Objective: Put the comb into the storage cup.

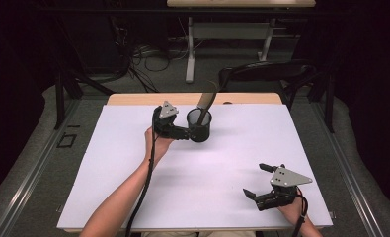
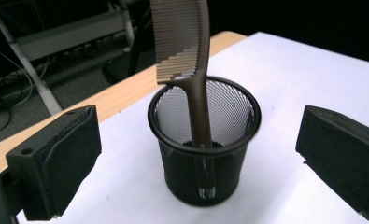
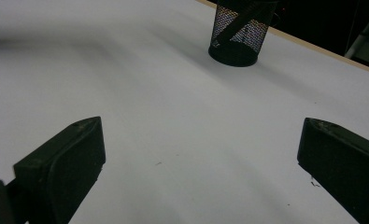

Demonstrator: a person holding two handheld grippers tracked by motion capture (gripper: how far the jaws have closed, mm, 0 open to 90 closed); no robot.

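Left tool spread wide, holding nothing, just beside a black wire-mesh cup on the white surface. Inside stands a brown plastic comb, teeth up. Right tool, also wide and empty, rests well apart.

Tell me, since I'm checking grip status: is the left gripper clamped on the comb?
No: the left gripper stands wide open, and the comb rests free in the mesh cup.

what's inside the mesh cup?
A brown comb stands handle-down in the black mesh cup, leaning on the rim, teeth sticking out above. Nothing else shows through the mesh; the handle's tip at the cup's bottom is dim behind it.
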